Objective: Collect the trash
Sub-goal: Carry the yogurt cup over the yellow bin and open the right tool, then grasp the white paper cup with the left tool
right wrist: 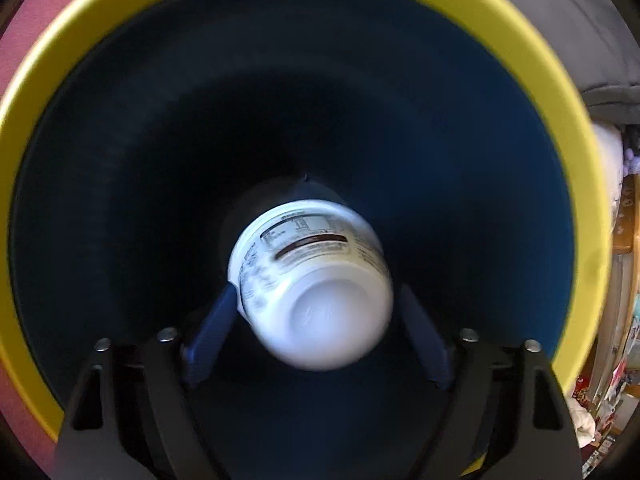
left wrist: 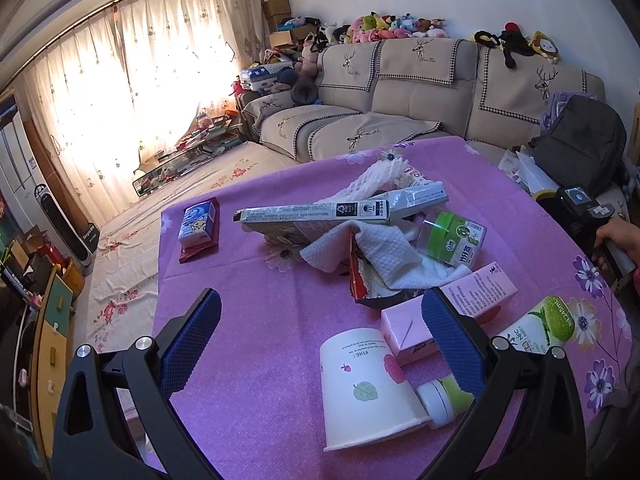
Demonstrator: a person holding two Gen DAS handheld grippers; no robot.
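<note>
My left gripper [left wrist: 320, 332] is open and empty above the purple tablecloth [left wrist: 248, 360]. A white paper cup [left wrist: 364, 388] lies on its side between the fingers. A pink carton [left wrist: 444, 312] and a green-labelled bottle [left wrist: 532, 328] lie by the right finger. Beyond them is a heap: a grey carton [left wrist: 320, 214], a white paper towel [left wrist: 384, 252], a clear green-lidded jar [left wrist: 456, 236]. My right gripper [right wrist: 316, 304] points down into a yellow-rimmed blue bin [right wrist: 500, 140]. A blurred white yogurt cup [right wrist: 316, 280] sits between its open fingers, apparently loose; the left pad [right wrist: 212, 332] is near its side.
A tissue pack [left wrist: 198, 224] lies at the table's far left. A sofa [left wrist: 400, 100] stands behind the table, with a grey backpack [left wrist: 580, 148] at its right. The person's right hand and gripper handle [left wrist: 588, 220] are at the table's right edge.
</note>
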